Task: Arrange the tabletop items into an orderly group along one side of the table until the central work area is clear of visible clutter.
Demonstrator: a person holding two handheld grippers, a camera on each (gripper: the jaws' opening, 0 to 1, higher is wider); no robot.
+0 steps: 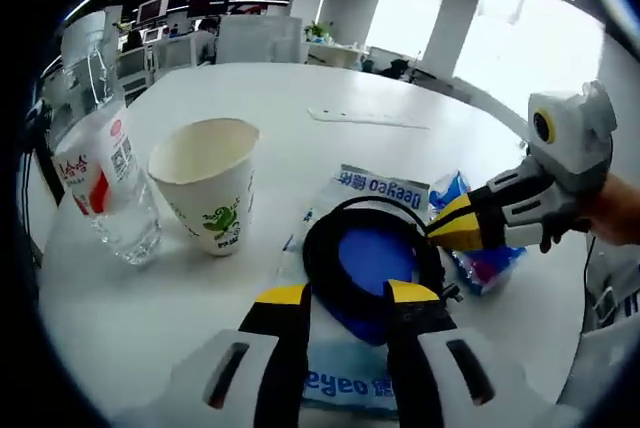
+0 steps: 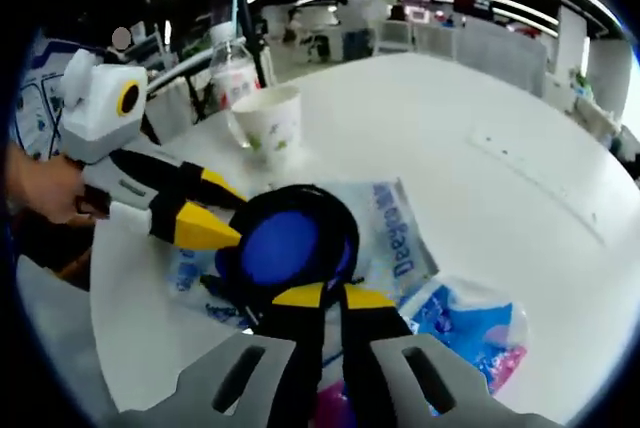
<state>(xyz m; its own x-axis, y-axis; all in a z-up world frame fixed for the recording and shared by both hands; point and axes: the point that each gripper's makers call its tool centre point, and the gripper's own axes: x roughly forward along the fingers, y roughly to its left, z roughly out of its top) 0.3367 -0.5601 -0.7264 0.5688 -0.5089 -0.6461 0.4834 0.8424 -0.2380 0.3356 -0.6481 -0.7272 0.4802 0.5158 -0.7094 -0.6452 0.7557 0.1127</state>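
Observation:
A black ring with a blue centre [image 1: 368, 260] lies on a white and blue tissue pack [image 1: 372, 186] near the table's front. My left gripper [image 1: 348, 295] is open, its yellow-tipped jaws standing either side of the ring's near rim. My right gripper [image 1: 438, 231] comes in from the right and pinches the ring's right rim. In the right gripper view the right gripper [image 2: 333, 297] is shut on the near rim of the ring [image 2: 283, 246], and the left gripper [image 2: 222, 213] reaches in from the left with its jaws apart at the ring's edge.
A paper cup [image 1: 210, 183] and a clear water bottle [image 1: 100, 173] stand upright at the left of the white table [image 1: 330, 88]. A blue and pink snack packet [image 2: 480, 326] lies beside the tissue pack [image 2: 405, 238]. Desks and chairs stand beyond the table.

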